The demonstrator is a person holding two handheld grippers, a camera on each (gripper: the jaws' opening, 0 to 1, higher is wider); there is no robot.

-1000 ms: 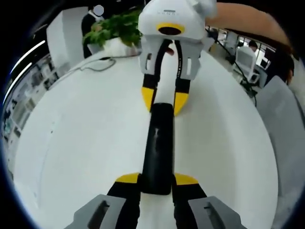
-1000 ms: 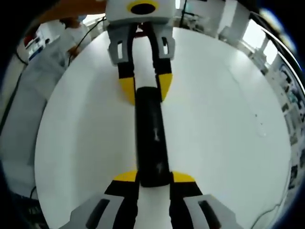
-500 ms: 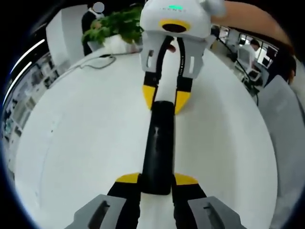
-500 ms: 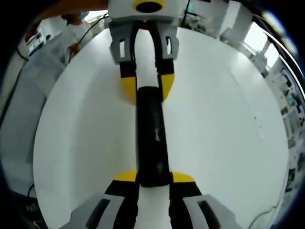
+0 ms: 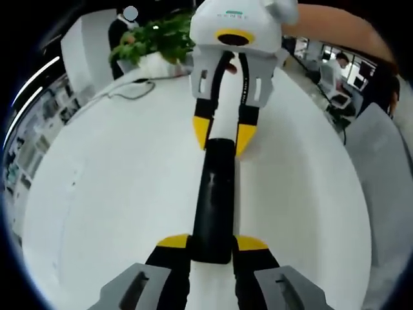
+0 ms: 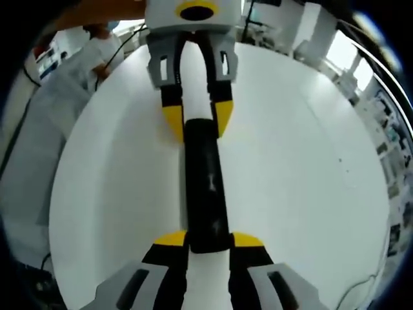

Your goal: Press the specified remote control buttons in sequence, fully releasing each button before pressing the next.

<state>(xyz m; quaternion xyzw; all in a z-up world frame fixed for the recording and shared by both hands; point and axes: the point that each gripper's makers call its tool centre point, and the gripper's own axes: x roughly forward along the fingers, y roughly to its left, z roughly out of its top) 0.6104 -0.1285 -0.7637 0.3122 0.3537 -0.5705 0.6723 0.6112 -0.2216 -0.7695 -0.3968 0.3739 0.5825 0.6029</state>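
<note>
Left gripper view: left gripper (image 5: 211,244) pinching near end of black remote (image 5: 213,194), lying lengthwise on white table (image 5: 116,194). Right gripper (image 5: 223,138) opposite, jaws bracketing far end; squeezing or just flanking, cannot tell. Buttons not readable, so progress unclear; no press visibly underway. Potted plant (image 5: 155,39) at table's far edge, leafy green.

Right gripper view: right gripper (image 6: 208,243) clamping remote (image 6: 205,187) near end; left gripper (image 6: 196,123) at other end. Remote flat on table (image 6: 297,168).
</note>
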